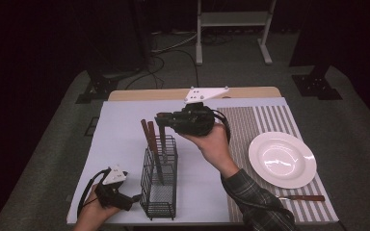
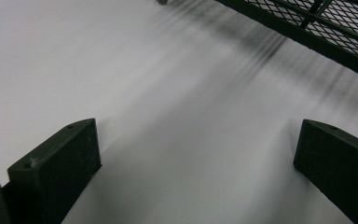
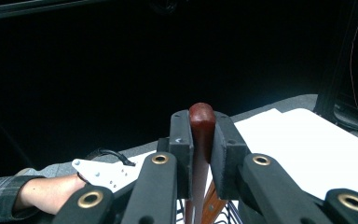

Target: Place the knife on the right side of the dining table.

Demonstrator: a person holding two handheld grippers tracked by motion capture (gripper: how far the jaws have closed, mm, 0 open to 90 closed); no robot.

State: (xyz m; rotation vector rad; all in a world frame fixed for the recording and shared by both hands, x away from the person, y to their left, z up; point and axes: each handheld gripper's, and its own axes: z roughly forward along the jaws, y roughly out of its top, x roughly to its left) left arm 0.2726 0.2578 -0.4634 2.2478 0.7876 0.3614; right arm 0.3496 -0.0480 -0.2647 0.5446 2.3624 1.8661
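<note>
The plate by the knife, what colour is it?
White. The plate shows best in the high view, on the striped mat.

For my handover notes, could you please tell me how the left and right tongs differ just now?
The left tongs are open and empty; the right tongs are shut on a wooden handle. The left tongs sit low at the table's near edge beside the wire caddy; the right tongs are raised above it. Each is hand-held.

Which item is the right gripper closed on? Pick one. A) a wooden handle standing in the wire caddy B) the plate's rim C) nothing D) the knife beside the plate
A: in the right gripper view, the right gripper pinches a red-brown handle between its fingers, right above the caddy in the high view.
</note>
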